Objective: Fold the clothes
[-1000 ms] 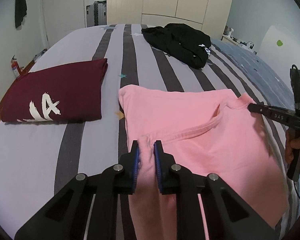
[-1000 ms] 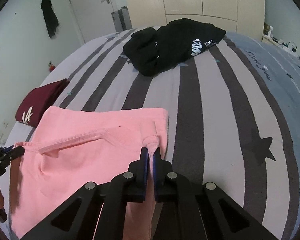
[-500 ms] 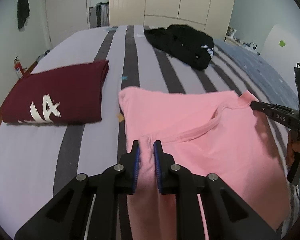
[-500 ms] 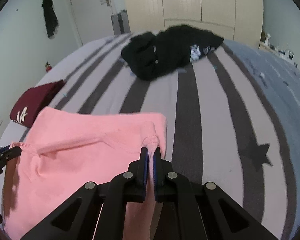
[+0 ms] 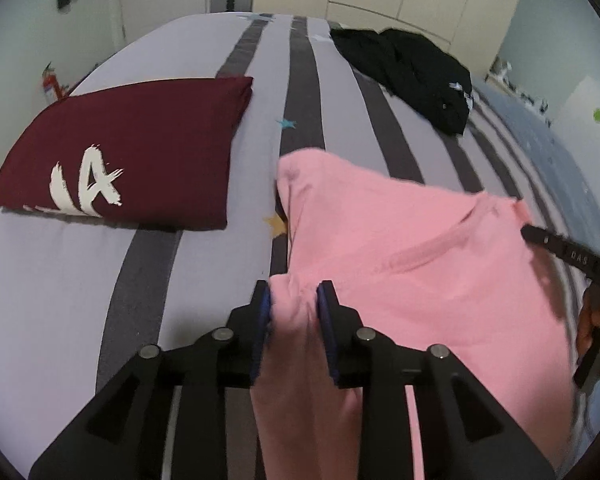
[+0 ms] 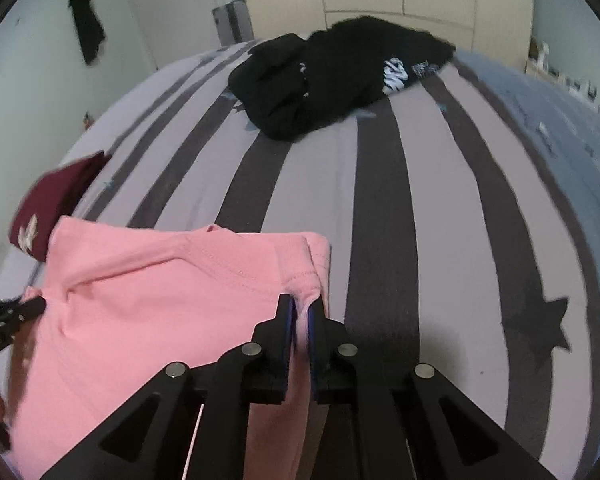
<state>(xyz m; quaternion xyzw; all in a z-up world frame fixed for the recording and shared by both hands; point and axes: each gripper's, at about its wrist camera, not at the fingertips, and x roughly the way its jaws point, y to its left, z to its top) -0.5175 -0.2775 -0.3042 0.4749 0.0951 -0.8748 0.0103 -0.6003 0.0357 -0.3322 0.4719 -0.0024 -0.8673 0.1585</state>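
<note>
A pink shirt point(image 5: 412, 264) lies partly folded on the striped bed, its near edge lifted. My left gripper point(image 5: 294, 296) is shut on a bunched fold at the shirt's left near corner. My right gripper point(image 6: 300, 308) is shut on the shirt's point(image 6: 160, 280) right near corner, by the collar seam. The right gripper also shows at the right edge of the left wrist view point(image 5: 528, 232). The left gripper's tips show at the left edge of the right wrist view point(image 6: 36, 304). The shirt hangs stretched between the two grippers.
A folded maroon shirt point(image 5: 128, 152) with white lettering lies on the bed's left. A crumpled black garment point(image 6: 332, 72) lies at the far end. The striped bedcover point(image 6: 440, 220) stretches to the right. Wardrobe doors and a room door stand behind.
Both grippers have lifted the pink shirt's near edge and carried it forward over the bed, keeping their hold. The shirt's far edge now lies closer to the maroon shirt.
</note>
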